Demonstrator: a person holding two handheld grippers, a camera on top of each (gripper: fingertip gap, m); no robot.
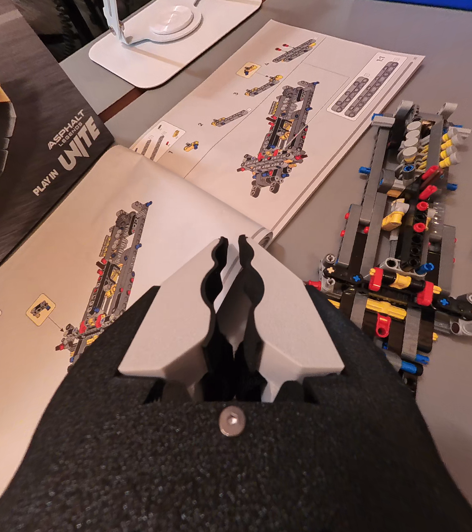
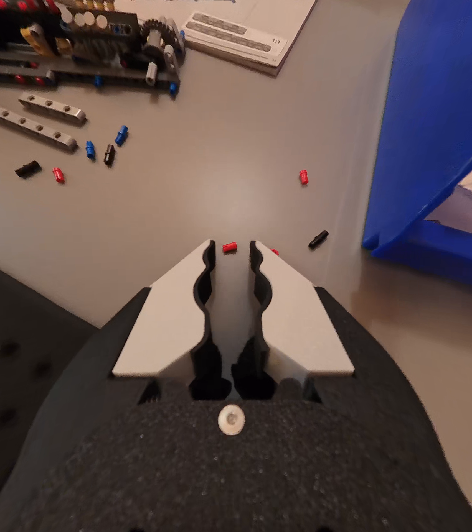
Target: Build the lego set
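The partly built lego chassis [image 1: 402, 244], grey and black with red, blue and yellow pins, lies on the table to the right of my left gripper [image 1: 232, 238]. That gripper is shut and empty, above the open instruction booklet [image 1: 200, 149]. My right gripper [image 2: 232, 244] is open over the table. A small red pin [image 2: 229, 247] lies on the table just beyond the gap between its tips. A second red pin [image 2: 274, 252] peeks out behind the right finger. The chassis [image 2: 70, 43] also shows at the top left of the right wrist view.
Two grey beams [image 2: 53, 108] [image 2: 27, 125] and loose blue [image 2: 121, 134], black [image 2: 109, 154] and red [image 2: 58, 174] pins lie left of the right gripper. A red pin [image 2: 303, 176] and a black pin [image 2: 318, 239] lie right. A blue bin [image 2: 436, 144] stands close right. The set's box [image 1: 27, 129] and a white stand [image 1: 171, 37] are behind the booklet.
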